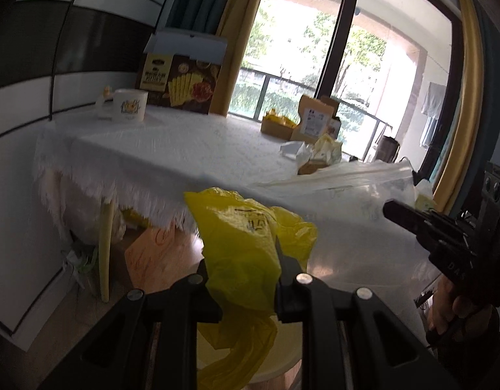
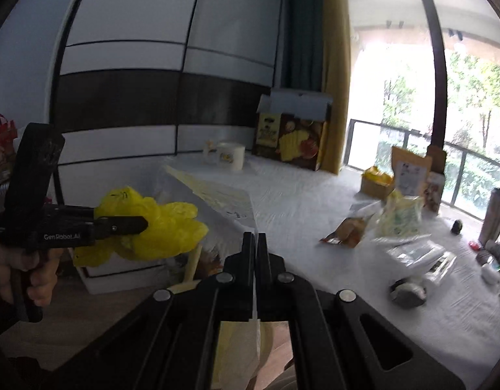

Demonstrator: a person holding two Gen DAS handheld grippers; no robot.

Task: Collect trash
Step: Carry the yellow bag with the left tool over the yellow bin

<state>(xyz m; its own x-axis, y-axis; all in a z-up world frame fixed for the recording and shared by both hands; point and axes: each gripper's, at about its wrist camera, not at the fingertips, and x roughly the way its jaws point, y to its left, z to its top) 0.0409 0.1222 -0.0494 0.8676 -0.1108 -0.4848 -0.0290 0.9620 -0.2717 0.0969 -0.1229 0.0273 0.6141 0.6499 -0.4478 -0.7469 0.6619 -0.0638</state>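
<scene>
Clamping yellow plastic bag [image 1: 246, 243]: left gripper [image 1: 243, 260] | right gripper [image 2: 256, 253] pinches clear bag [image 2: 217, 201] | both near table [image 2: 302, 195] edge

1. This is a lived-in home, in its dining or living area.
2. A table [image 2: 315, 201] under a white fringed cloth fills the middle of both views, with a wooden floor [image 1: 158, 260] beneath it.
3. On it sit a printed mug [image 1: 130, 105], a snack carton [image 1: 181, 81], a kraft pouch [image 2: 411, 170] and loose food wrappers [image 2: 347, 227].
4. Glass balcony doors [image 1: 331, 48] fill the upper right, framed by yellow and teal curtains [image 2: 334, 65]; beyond are a railing and trees.
5. Laundry [image 1: 430, 113] hangs at the right edge of the left wrist view.
6. A black-and-white panelled wall [image 2: 152, 81] covers the upper left.
</scene>
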